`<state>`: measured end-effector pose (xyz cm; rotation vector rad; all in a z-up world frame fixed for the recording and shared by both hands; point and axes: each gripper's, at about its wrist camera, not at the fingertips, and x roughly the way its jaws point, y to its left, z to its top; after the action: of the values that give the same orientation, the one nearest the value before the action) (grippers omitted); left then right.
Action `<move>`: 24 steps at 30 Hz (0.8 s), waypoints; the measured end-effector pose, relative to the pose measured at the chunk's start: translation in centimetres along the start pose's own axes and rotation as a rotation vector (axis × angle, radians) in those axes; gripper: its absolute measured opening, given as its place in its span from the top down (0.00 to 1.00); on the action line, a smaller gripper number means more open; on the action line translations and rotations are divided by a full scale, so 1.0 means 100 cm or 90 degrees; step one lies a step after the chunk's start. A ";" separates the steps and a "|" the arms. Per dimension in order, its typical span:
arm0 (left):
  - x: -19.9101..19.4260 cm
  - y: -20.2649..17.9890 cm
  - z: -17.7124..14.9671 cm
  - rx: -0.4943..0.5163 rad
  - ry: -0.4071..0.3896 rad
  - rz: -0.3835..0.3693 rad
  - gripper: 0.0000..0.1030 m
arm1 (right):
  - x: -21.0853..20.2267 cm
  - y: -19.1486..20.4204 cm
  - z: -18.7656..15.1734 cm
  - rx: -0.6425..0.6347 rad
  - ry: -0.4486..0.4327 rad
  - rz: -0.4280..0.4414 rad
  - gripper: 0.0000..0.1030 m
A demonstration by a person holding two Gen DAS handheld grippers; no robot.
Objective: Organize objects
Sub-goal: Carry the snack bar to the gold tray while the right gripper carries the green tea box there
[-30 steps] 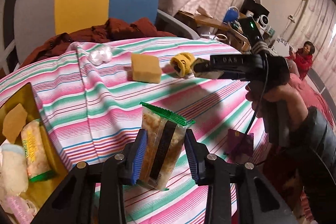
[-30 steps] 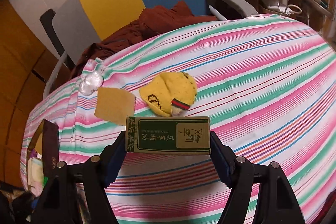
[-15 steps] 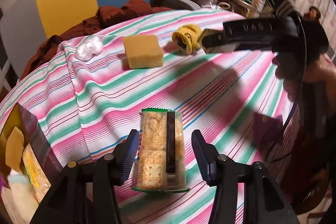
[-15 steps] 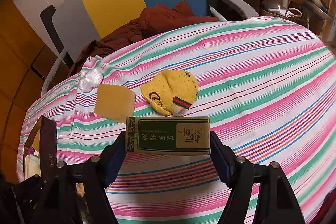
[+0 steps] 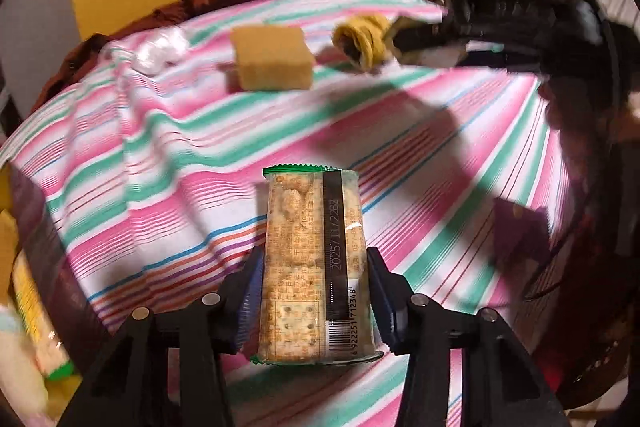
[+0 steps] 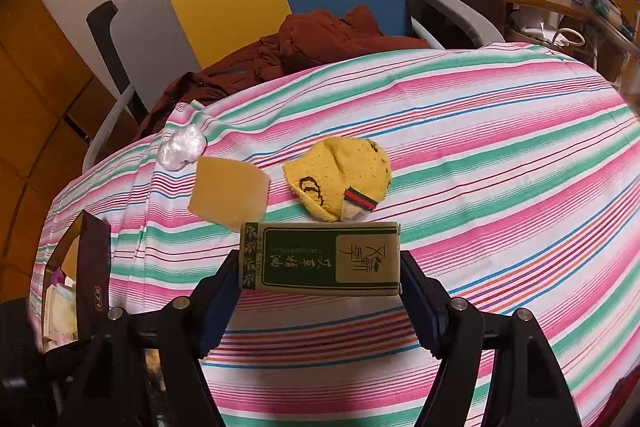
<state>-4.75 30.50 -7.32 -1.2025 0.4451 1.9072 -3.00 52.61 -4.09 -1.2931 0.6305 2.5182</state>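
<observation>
Carrying looks to be the step in hand: each claw has an item clamped and held above the striped surface (image 6: 500,155), neither yet set down. The left claw (image 5: 316,291) grips a cracker packet (image 5: 314,263) by its long sides, the packet standing on end with its green crimped seal at the top, clear film showing pale square crackers, and a black strip with a printed date and barcode running down the side facing the camera. The right claw (image 6: 320,291) pinches a green and tan box (image 6: 320,259) by its two short ends, held level and crosswise, its printed characters reading upside down in the right wrist view. An open box (image 6: 76,283) at the left edge of the surface already has soft and wrapped items in it, so my guess is that both loads are bound for it. The next move would call for swinging left toward that box, lowering each piece past its dark wall, and only then opening the jaws; the packet is soft and could crush if squeezed harder. Left out on the cloth are a yellow sponge (image 6: 230,193), a yellow sock (image 6: 340,183) just beside it, and a crumpled clear wrapper (image 6: 182,147) near the far edge.
</observation>
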 end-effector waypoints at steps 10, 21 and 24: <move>-0.097 0.036 -0.039 -0.115 -0.116 0.010 0.52 | -0.008 0.027 -0.008 -0.055 -0.002 0.052 0.27; -0.176 0.115 -0.114 -0.260 -0.188 0.103 0.52 | -0.041 0.165 -0.052 -0.245 0.025 0.190 0.27; -0.188 0.133 -0.136 -0.311 -0.197 0.126 0.52 | -0.051 0.207 -0.071 -0.285 0.028 0.241 0.27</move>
<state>-3.43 5.01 0.82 -1.1591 -0.0805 2.4157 -3.24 31.00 1.96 -1.4916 0.3519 3.0778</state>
